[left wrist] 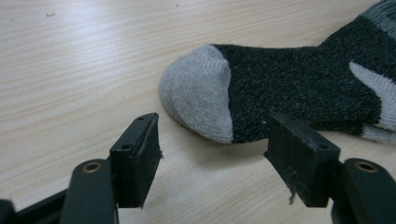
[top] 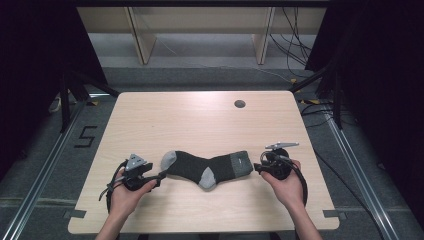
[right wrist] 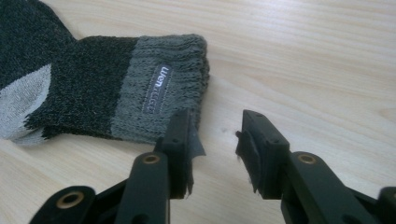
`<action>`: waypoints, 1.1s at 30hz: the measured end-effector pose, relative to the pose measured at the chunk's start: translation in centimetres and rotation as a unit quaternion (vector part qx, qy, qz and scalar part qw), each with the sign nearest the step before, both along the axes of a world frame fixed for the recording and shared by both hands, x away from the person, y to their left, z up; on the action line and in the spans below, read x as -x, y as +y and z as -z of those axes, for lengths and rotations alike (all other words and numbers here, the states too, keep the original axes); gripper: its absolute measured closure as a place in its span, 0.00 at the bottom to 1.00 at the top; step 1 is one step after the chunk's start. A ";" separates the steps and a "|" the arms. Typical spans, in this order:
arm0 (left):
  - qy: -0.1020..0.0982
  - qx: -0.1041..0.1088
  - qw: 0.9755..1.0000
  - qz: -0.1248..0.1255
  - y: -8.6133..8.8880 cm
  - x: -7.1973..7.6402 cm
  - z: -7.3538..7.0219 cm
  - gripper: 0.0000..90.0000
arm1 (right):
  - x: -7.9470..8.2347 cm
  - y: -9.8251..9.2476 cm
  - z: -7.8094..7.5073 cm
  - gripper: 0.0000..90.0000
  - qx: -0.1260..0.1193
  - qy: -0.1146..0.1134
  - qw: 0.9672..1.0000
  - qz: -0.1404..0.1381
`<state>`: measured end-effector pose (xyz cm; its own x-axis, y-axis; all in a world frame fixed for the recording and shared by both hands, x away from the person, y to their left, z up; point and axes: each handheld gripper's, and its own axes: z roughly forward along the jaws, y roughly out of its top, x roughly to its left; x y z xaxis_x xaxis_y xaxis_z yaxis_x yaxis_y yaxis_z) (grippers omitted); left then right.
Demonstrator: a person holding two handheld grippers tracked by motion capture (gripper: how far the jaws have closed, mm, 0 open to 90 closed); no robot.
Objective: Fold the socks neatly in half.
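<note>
Sock [top: 207, 166] lies flat across the near surface [top: 200, 120], toe by my left gripper [top: 159, 179], cuff by my right gripper [top: 258, 167]. Both jaws spread, pinching nothing, flanking each end to grab it.

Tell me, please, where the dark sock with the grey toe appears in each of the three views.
High view: the sock lies across the table's near middle, between the two grippers, toe to the left.
Left gripper view: upper right, with the grey toe just beyond the open jaws.
Right gripper view: upper left, with the ribbed cuff nearest the jaws.
Shared landmark: the light grey heel patch, seen in all three.
</note>
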<state>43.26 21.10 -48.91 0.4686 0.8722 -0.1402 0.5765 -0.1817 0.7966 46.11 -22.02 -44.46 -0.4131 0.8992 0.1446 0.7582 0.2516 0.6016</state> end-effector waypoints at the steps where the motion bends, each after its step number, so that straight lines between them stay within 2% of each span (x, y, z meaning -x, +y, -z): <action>1: -0.002 0.020 1.000 -0.005 -0.2 -0.2 0.1 0.39 | -0.1 0.3 0.2 0.72 -0.002 -0.003 1.000 0.017; 3: 0.007 0.027 1.000 -0.010 -0.1 -0.7 0.1 0.41 | -0.8 0.8 0.3 0.69 -0.003 -0.002 1.000 0.011; 4: 0.019 0.024 0.999 -0.022 -0.1 -1.1 -0.1 0.41 | -1.1 0.9 0.4 0.68 0.001 -0.006 1.000 0.006; 5: 0.019 0.024 0.999 -0.022 -0.1 -1.1 -0.1 0.41 | -1.1 0.9 0.4 0.68 0.001 -0.006 1.000 0.006; 6: 0.025 0.020 0.999 -0.029 0.0 -1.4 -0.1 0.41 | -1.3 1.1 0.4 0.67 0.000 0.003 1.000 0.003; 7: 0.036 0.019 0.999 -0.034 0.1 -1.9 0.0 0.41 | -1.7 1.6 0.7 0.67 0.006 0.001 1.000 0.002; 8: 0.039 0.024 0.998 -0.039 0.0 -2.2 0.1 0.42 | -1.8 1.8 0.9 0.68 0.001 0.011 1.000 0.012; 9: 0.039 0.024 0.998 -0.039 0.0 -2.2 0.1 0.42 | -1.8 1.8 0.9 0.68 0.001 0.011 1.000 0.012; 10: 0.045 0.032 0.998 -0.038 0.0 -2.7 0.2 0.42 | -1.9 2.0 1.0 0.69 0.002 0.015 1.000 0.019; 12: 0.054 0.064 0.996 -0.041 -0.2 -3.5 0.5 0.43 | -2.2 2.1 1.5 0.70 0.005 0.021 1.000 0.017; 13: 0.066 0.050 0.996 -0.041 -0.1 -4.3 0.6 0.43 | -2.3 2.1 1.8 0.70 0.007 0.022 1.000 0.013; 15: 0.073 0.061 0.994 -0.046 -0.2 -5.0 0.7 0.43 | -2.3 2.2 1.9 0.70 0.009 0.024 1.000 0.017; 17: 0.074 0.064 0.994 -0.046 -0.3 -5.3 0.7 0.44 | -2.3 2.2 1.9 0.70 0.007 0.026 0.999 0.019; 19: 0.074 0.054 0.995 -0.041 -0.6 -5.7 0.7 0.45 | -2.4 2.0 2.1 0.70 0.015 0.020 1.000 0.014; 20: 0.078 0.058 0.995 -0.039 -0.7 -5.9 0.7 0.45 | -2.4 2.1 2.2 0.70 0.010 0.021 1.000 0.019; 21: 0.076 0.065 0.994 -0.043 -0.9 -6.3 0.5 0.46 | -2.6 2.1 2.2 0.70 0.017 0.023 0.999 0.013; 23: 0.070 0.069 0.994 -0.041 -0.9 -6.3 0.3 0.47 | -2.7 2.2 2.2 0.70 0.013 0.023 1.000 0.013; 24: 0.064 0.081 0.994 -0.045 -1.2 -6.4 0.0 0.47 | -2.8 2.2 2.2 0.70 0.020 0.021 1.000 0.006; 25: 0.067 0.068 0.995 -0.037 -1.3 -6.5 -0.3 0.46 | -3.0 2.0 2.2 0.69 0.026 0.010 1.000 -0.008; 26: 0.072 0.062 0.995 -0.031 -1.5 -6.6 -0.2 0.46 | -2.8 2.2 2.2 0.69 0.018 0.026 0.999 0.013; 28: 0.073 0.054 0.996 -0.025 -1.5 -6.7 -0.1 0.48 | -2.8 2.2 2.1 0.69 0.016 0.027 0.999 0.008; 29: 0.075 0.049 0.996 -0.024 -1.6 -6.9 0.1 0.48 | -2.7 2.2 2.0 0.69 0.020 0.036 0.999 0.011; 30: 0.081 0.052 0.995 -0.024 -1.5 -7.1 0.6 0.49 | -2.7 2.4 2.2 0.69 0.011 0.033 0.999 0.019; 31: 0.083 0.060 0.994 -0.025 -1.6 -7.1 0.8 0.51 | -2.8 2.1 2.2 0.69 0.015 0.028 0.999 0.006; 33: 0.087 0.056 0.994 -0.020 -1.6 -7.1 1.0 0.51 | -2.8 2.1 2.3 0.69 0.018 0.025 0.999 0.006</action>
<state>50.41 19.49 -49.93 0.3931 0.8646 -0.3130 0.7131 -0.0717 0.6974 48.90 -19.96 -46.72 -0.3953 0.9089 0.1328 0.7906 0.2631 0.5530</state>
